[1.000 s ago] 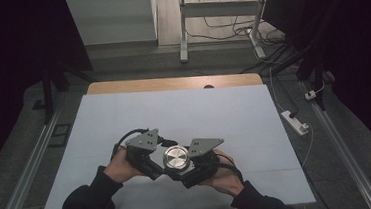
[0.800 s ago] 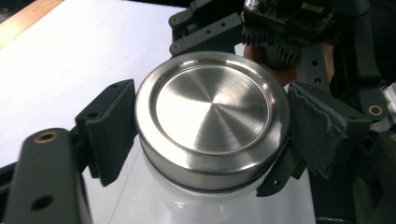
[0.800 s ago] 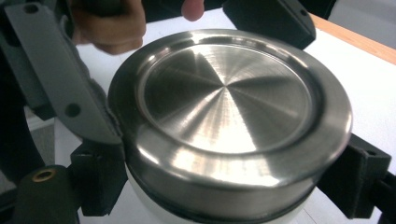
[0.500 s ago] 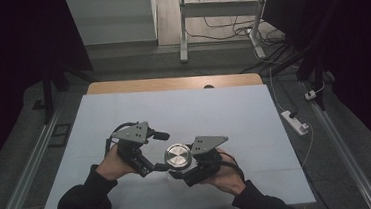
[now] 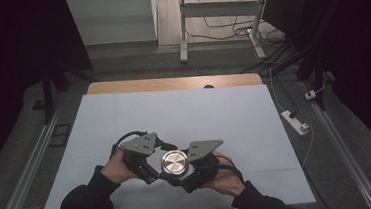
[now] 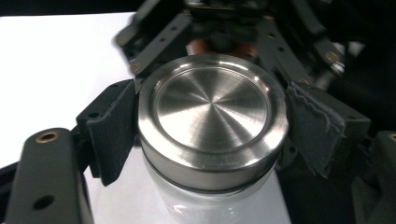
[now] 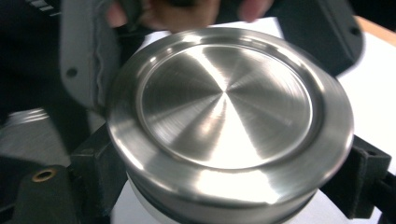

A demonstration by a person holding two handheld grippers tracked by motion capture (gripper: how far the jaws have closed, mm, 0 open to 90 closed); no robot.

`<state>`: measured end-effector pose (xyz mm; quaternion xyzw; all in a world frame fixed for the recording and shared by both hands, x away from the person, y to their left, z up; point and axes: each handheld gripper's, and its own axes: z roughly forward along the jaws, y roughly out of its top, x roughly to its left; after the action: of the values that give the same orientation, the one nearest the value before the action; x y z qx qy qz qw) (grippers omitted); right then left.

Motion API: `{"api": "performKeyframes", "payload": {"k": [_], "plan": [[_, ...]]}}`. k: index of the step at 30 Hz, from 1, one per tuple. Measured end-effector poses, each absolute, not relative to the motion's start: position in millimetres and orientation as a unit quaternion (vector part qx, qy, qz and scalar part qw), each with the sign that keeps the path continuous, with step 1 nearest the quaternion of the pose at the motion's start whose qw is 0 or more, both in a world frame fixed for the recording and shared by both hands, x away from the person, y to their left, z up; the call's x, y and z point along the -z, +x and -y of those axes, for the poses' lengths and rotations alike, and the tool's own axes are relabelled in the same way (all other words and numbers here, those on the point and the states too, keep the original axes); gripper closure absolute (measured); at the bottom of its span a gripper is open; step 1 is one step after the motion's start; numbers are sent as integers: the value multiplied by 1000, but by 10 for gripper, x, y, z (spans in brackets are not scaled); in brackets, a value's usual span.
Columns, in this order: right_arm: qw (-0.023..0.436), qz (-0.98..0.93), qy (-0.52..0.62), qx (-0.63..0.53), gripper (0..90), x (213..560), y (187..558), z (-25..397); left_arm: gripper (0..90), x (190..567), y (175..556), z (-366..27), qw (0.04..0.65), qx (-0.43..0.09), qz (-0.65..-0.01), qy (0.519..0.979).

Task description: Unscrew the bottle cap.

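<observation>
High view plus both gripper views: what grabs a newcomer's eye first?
The brushed steel lid on a clear jar, bright at the near middle of the pale table. The left tool has a pad on each side of the lid's rim, and the right tool brackets the jar just below it. Beyond the table, dark floor with trailing cables.

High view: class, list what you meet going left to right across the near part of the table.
Left hand → left gripper → jar with a metal lid → right gripper → right hand.
</observation>
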<state>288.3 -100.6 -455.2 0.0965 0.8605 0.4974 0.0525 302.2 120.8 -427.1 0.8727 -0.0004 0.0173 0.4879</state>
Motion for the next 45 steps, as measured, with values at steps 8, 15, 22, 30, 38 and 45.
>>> {"api": "performKeyframes", "payload": {"k": [8, 15, 22, 30, 38, 45], "plan": [[96, -849, 158, -495, 143, 4559, 2975, 1086, 202, 4263, 3035, -1083, 498, -58, -97, 860], [59, -851, 119, -509, 143, 4512, 2920, 1067, 122, 4115, 3044, -1336, 523, -9, -27, 852], [19, -856, 75, -511, 143, 4523, 2842, 996, 163, 4199, 3019, -1332, 495, 1, 33, 868], [48, -861, 92, -497, 143, 4543, 2869, 1002, 207, 4259, 2988, -1230, 491, -39, -2, 870], [103, -846, 174, -493, 143, 4565, 2998, 1104, 194, 4261, 3009, -1062, 499, -74, -123, 855], [75, -848, 140, -506, 143, 4520, 2946, 1086, 118, 4132, 3061, -1312, 520, -21, -56, 852]]}}
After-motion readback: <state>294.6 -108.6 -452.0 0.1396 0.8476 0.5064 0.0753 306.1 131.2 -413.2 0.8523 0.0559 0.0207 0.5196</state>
